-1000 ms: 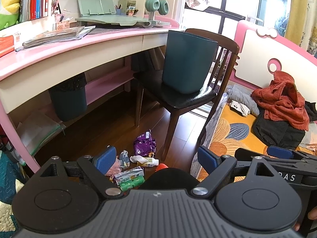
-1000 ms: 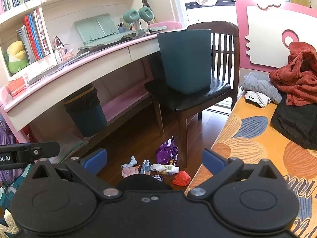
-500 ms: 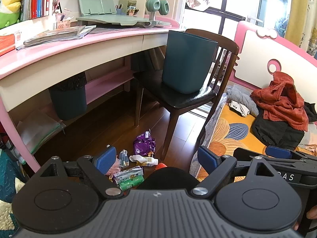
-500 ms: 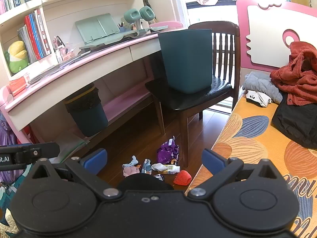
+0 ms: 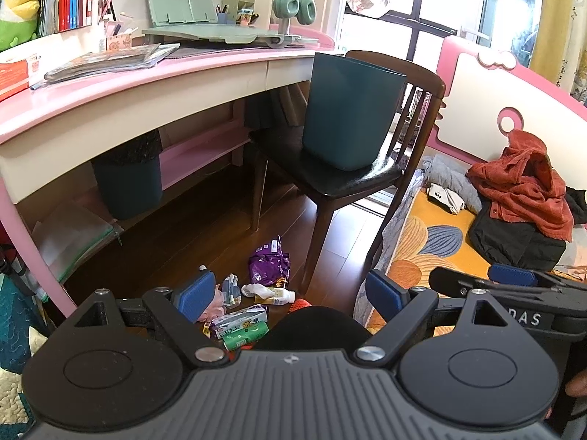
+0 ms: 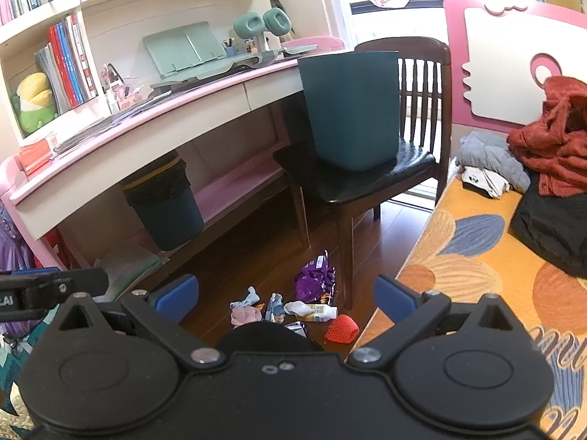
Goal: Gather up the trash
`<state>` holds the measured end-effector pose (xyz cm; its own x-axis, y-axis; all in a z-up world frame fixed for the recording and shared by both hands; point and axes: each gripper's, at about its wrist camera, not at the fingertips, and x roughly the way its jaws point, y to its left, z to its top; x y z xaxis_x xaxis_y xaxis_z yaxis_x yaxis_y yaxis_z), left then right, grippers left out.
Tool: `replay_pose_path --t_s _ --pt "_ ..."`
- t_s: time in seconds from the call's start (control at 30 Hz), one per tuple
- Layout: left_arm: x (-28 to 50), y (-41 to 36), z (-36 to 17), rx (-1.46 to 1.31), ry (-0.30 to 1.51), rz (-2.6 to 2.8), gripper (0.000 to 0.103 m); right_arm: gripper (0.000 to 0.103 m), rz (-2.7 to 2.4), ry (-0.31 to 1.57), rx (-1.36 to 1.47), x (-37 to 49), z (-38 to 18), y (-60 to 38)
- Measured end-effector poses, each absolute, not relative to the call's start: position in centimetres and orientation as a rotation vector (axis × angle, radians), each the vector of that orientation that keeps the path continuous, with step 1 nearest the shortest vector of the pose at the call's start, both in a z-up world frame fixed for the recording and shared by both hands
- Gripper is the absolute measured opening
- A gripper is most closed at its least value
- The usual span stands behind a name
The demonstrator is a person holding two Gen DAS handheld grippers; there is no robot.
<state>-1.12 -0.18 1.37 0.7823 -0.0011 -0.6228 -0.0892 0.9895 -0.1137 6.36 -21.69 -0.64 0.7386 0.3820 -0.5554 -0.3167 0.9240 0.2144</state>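
- Purple wrapper lies on the wood floor at lower centre, by the chair leg.
- Beside it: small white bottle, pink crumpled scrap, red mesh piece; green carton in the left view.
- Teal bin stands upright on the chair seat; another bin sits under the pink tabletop.
- Left hand-held gripper: jaws spread, nothing between.
- Right hand-held gripper: jaws spread, empty.

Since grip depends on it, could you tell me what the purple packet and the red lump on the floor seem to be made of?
Purple packet: likely thin plastic film, glossy, sharply crumpled with bright highlights. Red lump: apparently soft foam netting, matte, with a visible mesh texture.
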Motion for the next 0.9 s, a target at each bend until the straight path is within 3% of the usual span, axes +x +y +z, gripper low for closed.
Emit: replay_pose_path --t_s 0.47,0.9 --pt "7.0 3.6 -2.4 -0.15 0.746 0.133 0.09 0.103 0.463 0.64 0.055 16.5 -3.3 -20.2" --pt "17.4 8.0 -11.7 -0.111 0.88 0.191 0.09 0.101 0.547 0.78 -0.017 30.0 -12.8 -18.7"
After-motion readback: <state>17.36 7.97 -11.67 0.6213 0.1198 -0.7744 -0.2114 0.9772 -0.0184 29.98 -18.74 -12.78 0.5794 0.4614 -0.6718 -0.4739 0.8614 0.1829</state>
